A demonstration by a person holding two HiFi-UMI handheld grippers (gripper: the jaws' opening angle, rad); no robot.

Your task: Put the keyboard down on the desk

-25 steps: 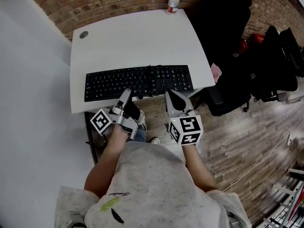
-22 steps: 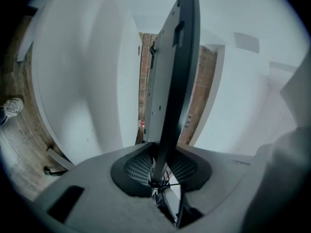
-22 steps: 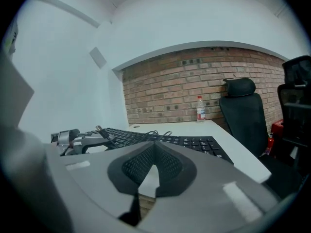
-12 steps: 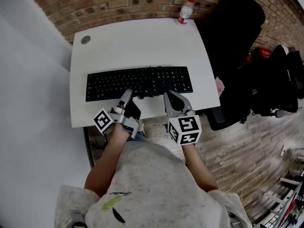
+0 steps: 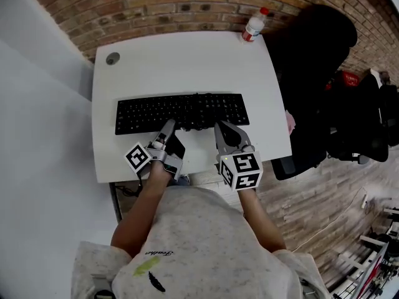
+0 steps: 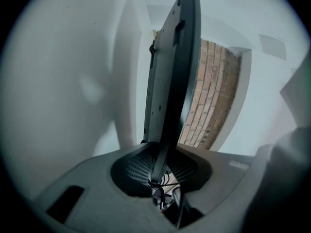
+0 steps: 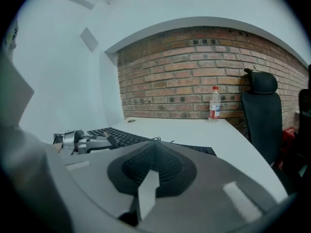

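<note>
Head view shows the black keyboard [image 5: 181,112] stretched across the near half of the white bench [image 5: 187,61]. The left gripper [image 5: 167,128], rolled on its side, is clamped on the keyboard's near edge. The right gripper [image 5: 223,131], jaws together, meets that same edge. A bottle [image 5: 254,25] stands at the bench's far right corner.

One keyboard [image 5: 181,112], dead centre on one desk [image 5: 187,61]. One bottle [image 5: 254,27] at one o'clock, one round cable hole [image 5: 112,58] at eleven. One black chair [image 5: 312,73] out at two o'clock. Two grippers — left gripper [image 5: 167,128] at seven, right gripper [image 5: 222,129] at five — plus one person [image 5: 199,242] at six.
</note>
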